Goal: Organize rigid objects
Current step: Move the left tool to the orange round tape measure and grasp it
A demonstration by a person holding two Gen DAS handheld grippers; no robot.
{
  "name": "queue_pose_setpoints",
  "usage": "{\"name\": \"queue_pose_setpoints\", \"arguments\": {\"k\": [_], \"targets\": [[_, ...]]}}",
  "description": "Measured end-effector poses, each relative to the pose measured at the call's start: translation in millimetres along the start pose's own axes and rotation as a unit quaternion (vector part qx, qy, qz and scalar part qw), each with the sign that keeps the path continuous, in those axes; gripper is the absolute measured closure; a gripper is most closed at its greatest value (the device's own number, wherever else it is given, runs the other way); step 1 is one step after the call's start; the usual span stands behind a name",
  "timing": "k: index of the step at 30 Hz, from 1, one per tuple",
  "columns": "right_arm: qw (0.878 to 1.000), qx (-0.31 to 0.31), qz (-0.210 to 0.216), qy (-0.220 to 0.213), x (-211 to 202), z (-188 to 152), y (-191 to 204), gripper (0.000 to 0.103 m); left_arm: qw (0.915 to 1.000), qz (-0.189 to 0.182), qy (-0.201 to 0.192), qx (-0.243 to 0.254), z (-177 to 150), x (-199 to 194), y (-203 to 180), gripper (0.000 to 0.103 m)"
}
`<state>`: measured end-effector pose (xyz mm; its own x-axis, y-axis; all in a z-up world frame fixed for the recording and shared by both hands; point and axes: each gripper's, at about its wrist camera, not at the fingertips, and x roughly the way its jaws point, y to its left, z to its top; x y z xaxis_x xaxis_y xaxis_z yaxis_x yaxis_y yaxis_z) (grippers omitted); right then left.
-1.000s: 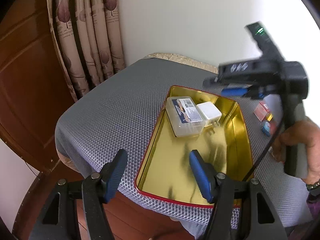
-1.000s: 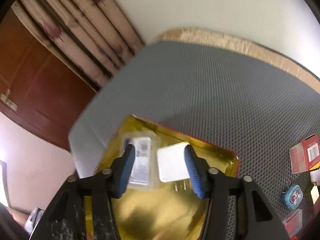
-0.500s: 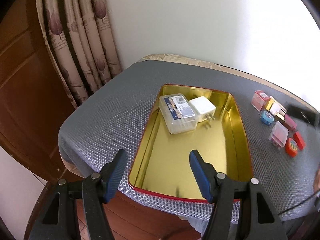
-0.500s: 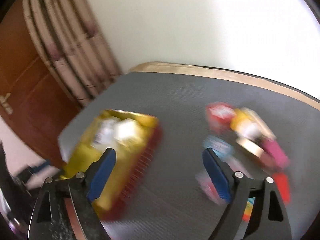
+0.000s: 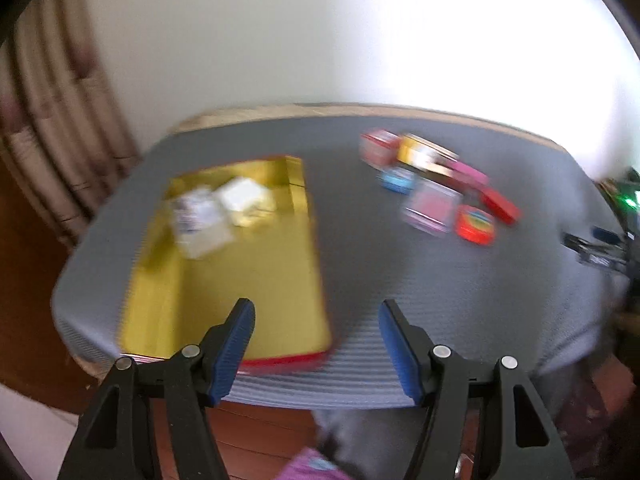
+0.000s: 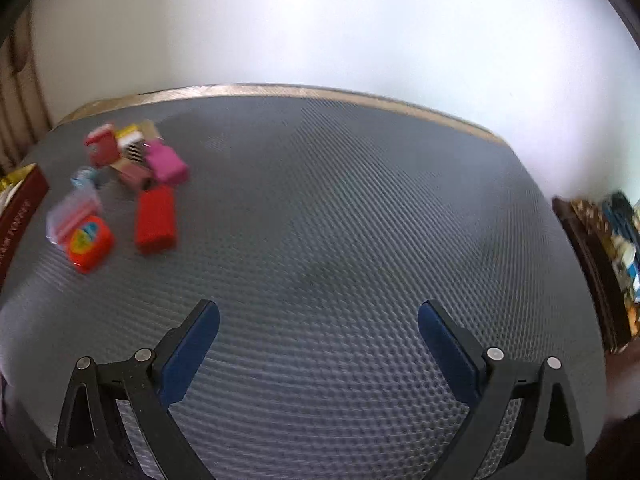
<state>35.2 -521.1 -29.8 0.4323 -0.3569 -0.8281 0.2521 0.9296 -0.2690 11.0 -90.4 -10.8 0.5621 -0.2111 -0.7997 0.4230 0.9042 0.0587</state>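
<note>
Left wrist view, though smeared by motion, shows my left tongs [image 5: 316, 314] spread wide with nothing between the blue pads, hanging over the near edge of the desk [image 5: 400, 272], which is covered in grey mesh. Below them to the left lies the gold tin tray [image 5: 248, 280] with its red rim. At its far end rest a clear plastic case [image 5: 200, 222] and a white charger block [image 5: 244, 196], just beside each other. To the right of the tray, apart from it, sits a cluster of small objects [image 5: 436, 188]: a red box, a yellow one, a pink one, a blue item, a clear pink case and a round red-orange piece.

Right wrist view shows my right tongs [image 6: 318, 316] also gaping and empty, above bare grey desk. The same cluster lies far to the left there, with a flat red box [image 6: 155, 218] and the red-orange piece [image 6: 89, 244] nearest me. The tray's dark red wall [image 6: 20, 208] just shows at the left edge.
</note>
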Motion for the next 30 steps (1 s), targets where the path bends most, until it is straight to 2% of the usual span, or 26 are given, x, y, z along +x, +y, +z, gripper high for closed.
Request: {"name": "queue_pose_setpoints", "arguments": {"k": [5, 9, 13, 19, 24, 30], "targets": [[1.0, 0.013, 0.018, 0.002, 13, -5, -15, 0.004, 0.9947, -0.087, 0.053, 0.014, 15, 27, -51, 0.037], [0.998, 0.019, 0.06, 0.007, 17, -6, -23, 0.003, 0.9873, -0.129, 0.092, -0.004, 36, 54, -82, 0.037], [0.996, 0.031, 0.088, 0.001, 13, -7, -26, 0.003, 0.982, -0.142, 0.124, -0.015, 59, 87, -110, 0.037], [0.993, 0.029, 0.115, -0.005, 5, -9, -24, 0.002, 0.9811, -0.126, 0.147, 0.011, 77, 120, -137, 0.037], [0.991, 0.022, 0.131, -0.007, 5, -9, -18, 0.002, 0.9807, -0.112, 0.155, 0.036, 85, 133, -143, 0.037], [0.988, 0.037, 0.149, -0.005, 9, -6, -20, 0.002, 0.9749, -0.121, 0.182, 0.042, 90, 157, -146, 0.037]]}}
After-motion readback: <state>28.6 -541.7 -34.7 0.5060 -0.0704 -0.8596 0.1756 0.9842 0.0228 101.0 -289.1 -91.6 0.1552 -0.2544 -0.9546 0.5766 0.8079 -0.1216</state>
